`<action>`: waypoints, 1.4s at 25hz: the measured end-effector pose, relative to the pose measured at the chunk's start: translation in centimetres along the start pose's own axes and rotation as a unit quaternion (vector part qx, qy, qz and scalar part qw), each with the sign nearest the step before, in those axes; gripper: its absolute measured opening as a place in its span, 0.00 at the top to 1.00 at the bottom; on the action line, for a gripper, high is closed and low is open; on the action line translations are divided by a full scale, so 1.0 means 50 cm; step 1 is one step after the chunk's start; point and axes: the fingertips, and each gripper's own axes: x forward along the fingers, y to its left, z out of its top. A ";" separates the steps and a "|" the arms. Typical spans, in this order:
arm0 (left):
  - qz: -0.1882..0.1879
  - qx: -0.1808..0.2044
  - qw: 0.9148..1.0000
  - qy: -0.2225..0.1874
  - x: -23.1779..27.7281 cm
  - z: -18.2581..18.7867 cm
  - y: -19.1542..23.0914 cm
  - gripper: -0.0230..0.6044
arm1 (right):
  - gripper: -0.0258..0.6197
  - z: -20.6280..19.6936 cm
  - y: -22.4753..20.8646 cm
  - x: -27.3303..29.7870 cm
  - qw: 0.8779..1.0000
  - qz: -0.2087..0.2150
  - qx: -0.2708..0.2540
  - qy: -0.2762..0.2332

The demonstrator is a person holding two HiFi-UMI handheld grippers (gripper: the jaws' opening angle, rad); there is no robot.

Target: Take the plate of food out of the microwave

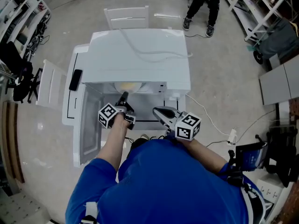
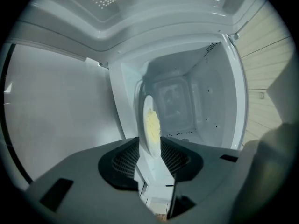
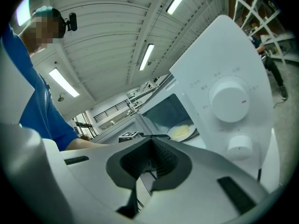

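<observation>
A white microwave (image 1: 140, 55) stands with its door (image 1: 88, 125) swung open to the left. Inside, a white plate of yellow food (image 1: 126, 85) rests on the floor of the cavity. My left gripper (image 1: 123, 101) reaches into the opening right in front of the plate. In the left gripper view the plate (image 2: 150, 120) appears edge-on between the spread jaws of that gripper (image 2: 150, 146), with a gap on each side. My right gripper (image 1: 163, 112) hangs outside the front, below the control panel, shut and empty. The right gripper view shows this gripper (image 3: 152, 141) and the plate (image 3: 182, 132).
The two control knobs (image 3: 229, 99) sit on the panel right of the cavity. A white cable (image 1: 140, 50) lies on the microwave's top. A black phone (image 1: 75, 80) lies on the table at the left. A white chair (image 1: 127, 17) stands behind, and a person (image 1: 203, 3) sits farther back.
</observation>
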 end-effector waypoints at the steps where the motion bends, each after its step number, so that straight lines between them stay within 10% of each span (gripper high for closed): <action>1: 0.002 -0.001 1.000 0.000 0.004 0.000 0.001 0.75 | 0.97 0.000 0.000 -0.002 1.000 -0.001 -0.001 0.001; 16: 0.056 -0.019 0.998 0.007 0.022 0.003 0.017 0.80 | 0.97 0.004 -0.003 -0.016 1.000 -0.013 0.005 -0.013; 35: -0.001 -0.051 0.998 -0.036 -0.018 0.017 0.004 0.93 | 0.97 0.002 -0.002 -0.009 1.000 0.004 0.002 -0.006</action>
